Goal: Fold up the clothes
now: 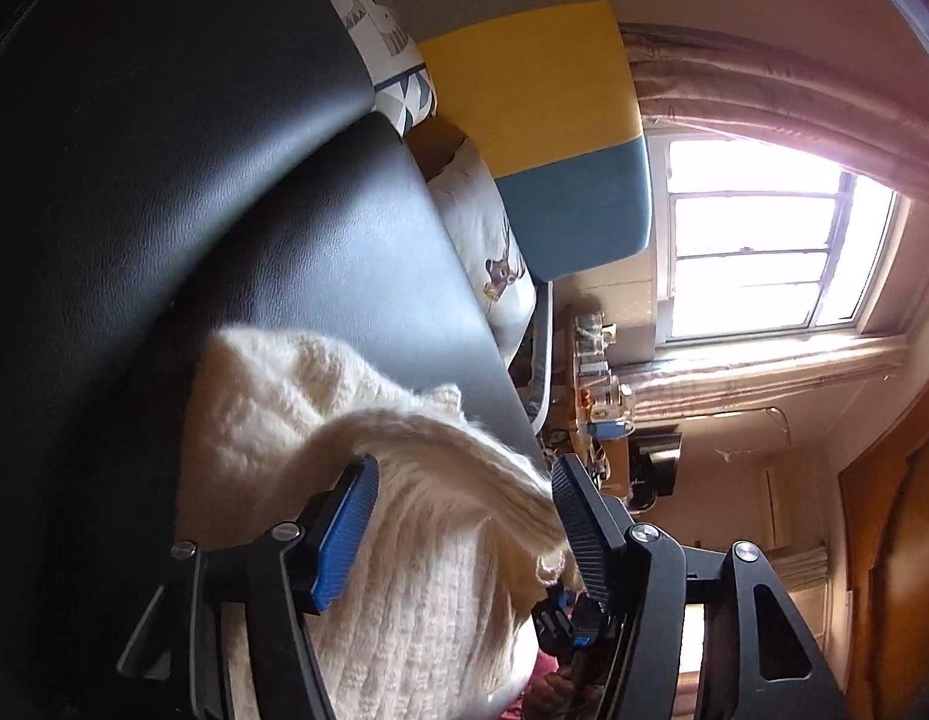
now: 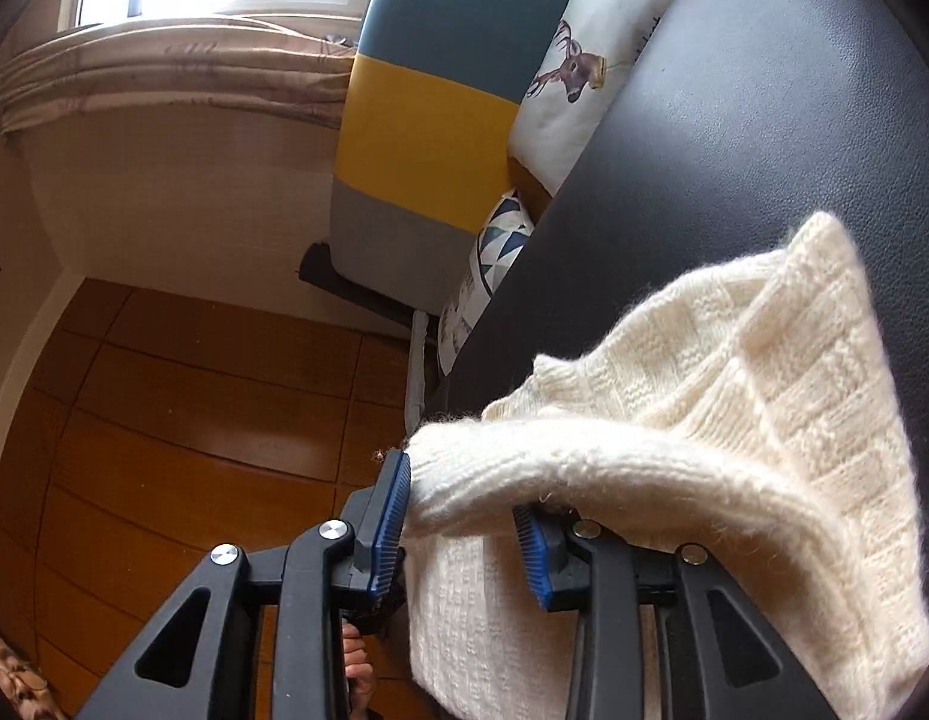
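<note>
— Draping off the near edge of the black leather-look table (image 2: 764, 90), the cream chunky-knit sweater (image 2: 734, 372) lies partly on the top and partly hanging. Why?

— Likely so each tool can reach a rolled edge. The right gripper (image 2: 464, 522) stands with its blue pads spread, a fat roll of knit between them, not squeezed.

— And the other?

— The left gripper (image 1: 464, 516) is equally parted around a fold of the sweater; neither clamps it. Whether this is a fold being taken up or just let go, the views cannot settle.
</note>
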The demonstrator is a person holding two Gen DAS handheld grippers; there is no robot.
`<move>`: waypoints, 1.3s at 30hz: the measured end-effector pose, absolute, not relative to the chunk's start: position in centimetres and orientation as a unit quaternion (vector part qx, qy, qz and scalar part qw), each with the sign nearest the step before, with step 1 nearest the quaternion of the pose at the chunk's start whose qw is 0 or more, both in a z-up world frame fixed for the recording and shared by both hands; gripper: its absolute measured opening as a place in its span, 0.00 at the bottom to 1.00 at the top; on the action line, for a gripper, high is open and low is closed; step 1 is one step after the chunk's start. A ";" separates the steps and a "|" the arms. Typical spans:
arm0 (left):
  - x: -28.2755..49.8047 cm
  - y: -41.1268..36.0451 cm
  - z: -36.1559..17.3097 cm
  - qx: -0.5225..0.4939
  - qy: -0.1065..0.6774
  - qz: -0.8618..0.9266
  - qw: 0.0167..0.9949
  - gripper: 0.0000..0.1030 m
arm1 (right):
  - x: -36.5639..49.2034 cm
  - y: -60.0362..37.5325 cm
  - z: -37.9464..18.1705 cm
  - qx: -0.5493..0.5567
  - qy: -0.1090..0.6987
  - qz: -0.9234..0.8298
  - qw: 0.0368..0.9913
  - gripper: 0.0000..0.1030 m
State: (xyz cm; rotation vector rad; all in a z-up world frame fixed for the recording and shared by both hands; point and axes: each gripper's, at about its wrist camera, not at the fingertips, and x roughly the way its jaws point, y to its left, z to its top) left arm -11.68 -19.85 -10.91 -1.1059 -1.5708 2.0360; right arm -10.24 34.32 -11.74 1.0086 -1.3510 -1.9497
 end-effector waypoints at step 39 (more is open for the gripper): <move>0.3 -20.8 -11.4 -0.485 -0.381 0.759 0.209 0.05 | -3.3 30.8 -11.7 0.458 -0.202 -0.848 0.174 0.29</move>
